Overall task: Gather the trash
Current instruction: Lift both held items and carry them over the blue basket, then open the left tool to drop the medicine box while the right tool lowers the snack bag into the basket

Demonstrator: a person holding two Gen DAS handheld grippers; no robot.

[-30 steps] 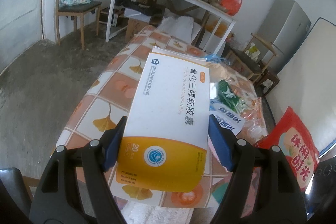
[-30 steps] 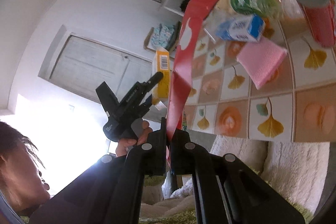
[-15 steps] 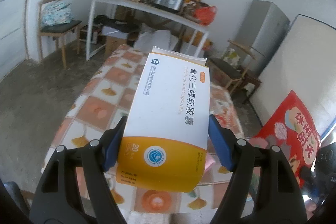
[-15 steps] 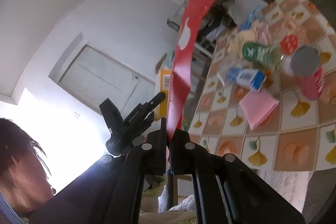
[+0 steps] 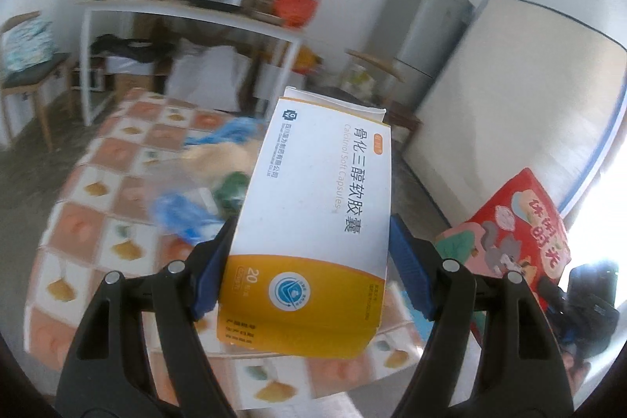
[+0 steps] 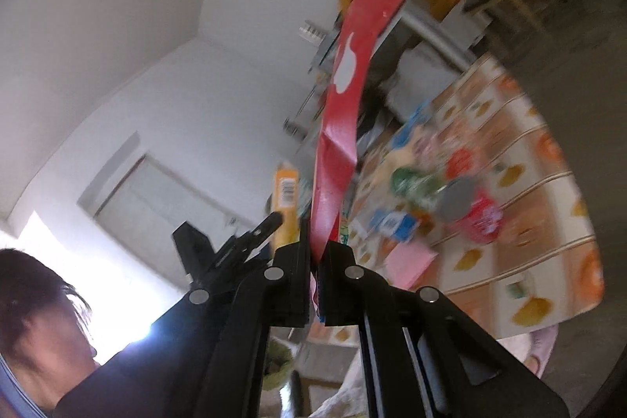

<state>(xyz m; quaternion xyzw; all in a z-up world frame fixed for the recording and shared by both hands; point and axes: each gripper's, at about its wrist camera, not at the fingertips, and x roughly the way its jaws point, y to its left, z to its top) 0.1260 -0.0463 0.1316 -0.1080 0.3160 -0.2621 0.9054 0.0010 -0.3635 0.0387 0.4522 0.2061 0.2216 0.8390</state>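
Cardboard in my left: I have the medicine box (image 5: 313,222) clamped across its width in the left gripper (image 5: 309,273), both blue pads pressed on its side edges, held up above the table (image 5: 78,234).
Foil in my right: the right gripper (image 6: 315,285) has its jaws closed on the bottom edge of the red snack bag (image 6: 345,96), which stands up edge-on to its camera.
Step in hand: I judge this to be the carry, both pieces lifted off the table and headed for wherever the trash goes; no bin shows in either view.
How I'd do it well: keep both grips firm and steady, since the box is held only by its thin edges and could twist out; move slowly, because the blur tells me the rig is swinging.
Bag handling: it is thin and floppy with a crease midway, so I would expect it to sway and would keep it apart from the box.
Box look: white upper face with Chinese print and "Soft Capsules", orange-yellow lower band, top flap slightly open.
Left on the table: a green packet (image 6: 411,181), a blue carton (image 6: 395,224), a pink cloth (image 6: 409,259) and a red cup (image 6: 476,214).
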